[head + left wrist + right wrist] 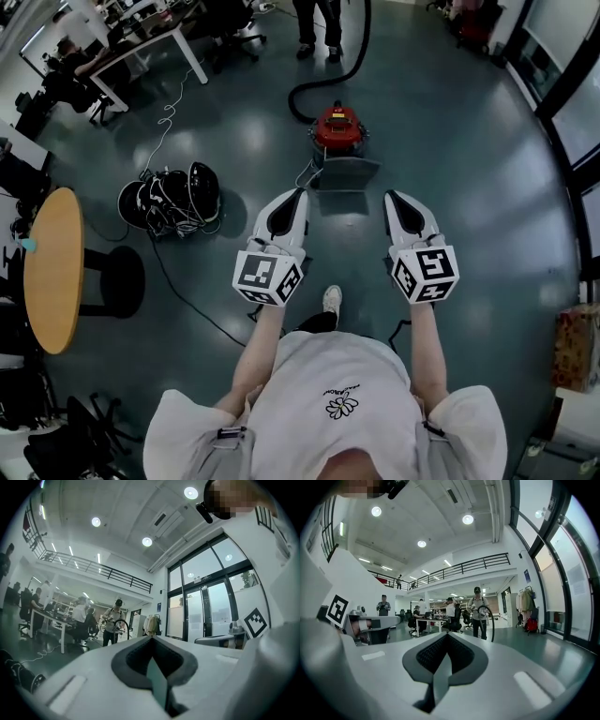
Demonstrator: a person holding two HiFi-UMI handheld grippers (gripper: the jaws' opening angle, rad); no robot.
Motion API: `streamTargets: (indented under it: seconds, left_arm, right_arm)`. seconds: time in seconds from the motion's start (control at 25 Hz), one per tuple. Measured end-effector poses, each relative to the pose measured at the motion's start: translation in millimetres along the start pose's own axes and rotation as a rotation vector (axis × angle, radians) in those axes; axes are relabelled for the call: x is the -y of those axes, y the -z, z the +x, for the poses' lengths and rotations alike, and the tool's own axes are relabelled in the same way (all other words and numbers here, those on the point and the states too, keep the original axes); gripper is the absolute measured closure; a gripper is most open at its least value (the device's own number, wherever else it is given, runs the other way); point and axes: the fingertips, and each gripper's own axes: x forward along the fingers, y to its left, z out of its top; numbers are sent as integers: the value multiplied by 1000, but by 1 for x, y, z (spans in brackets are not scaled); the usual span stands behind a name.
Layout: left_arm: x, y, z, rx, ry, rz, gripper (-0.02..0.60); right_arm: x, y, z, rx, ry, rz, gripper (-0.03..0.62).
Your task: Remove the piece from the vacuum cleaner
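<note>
A red vacuum cleaner (pixel 338 128) stands on the dark floor ahead of me, with a grey flat piece (pixel 345 174) at its near side. Its black hose (pixel 319 80) curls away toward a person's legs (pixel 317 28). My left gripper (pixel 296 194) is held just left of the grey piece and my right gripper (pixel 392 195) just right of it, both short of it and above the floor. Each is shut on nothing. The left gripper view shows my left gripper (pixel 152 638) with its pads meeting; in the right gripper view my right gripper (pixel 446 635) looks the same. Neither gripper view shows the vacuum.
A black bundle of gear and cables (pixel 171 199) lies to the left, with a cable trailing across the floor. A round wooden table (pixel 52 267) stands at far left, a white desk (pixel 141 47) behind it. A person holding a hose loop (pixel 480 616) stands further off.
</note>
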Motion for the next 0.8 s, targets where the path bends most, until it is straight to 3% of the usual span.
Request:
streamTargets:
  seconds: [0.2, 0.4, 0.8]
  left_arm:
    - [-41, 13, 54, -48, 6, 11, 578]
    - [-52, 35, 105, -104, 47, -22, 578]
    - [-86, 77, 250, -189, 37, -28, 578]
  right_arm:
    - [24, 1, 59, -15, 9, 7, 568]
    - [49, 15, 98, -80, 12, 15, 568]
    - [152, 44, 219, -156, -66, 65, 568]
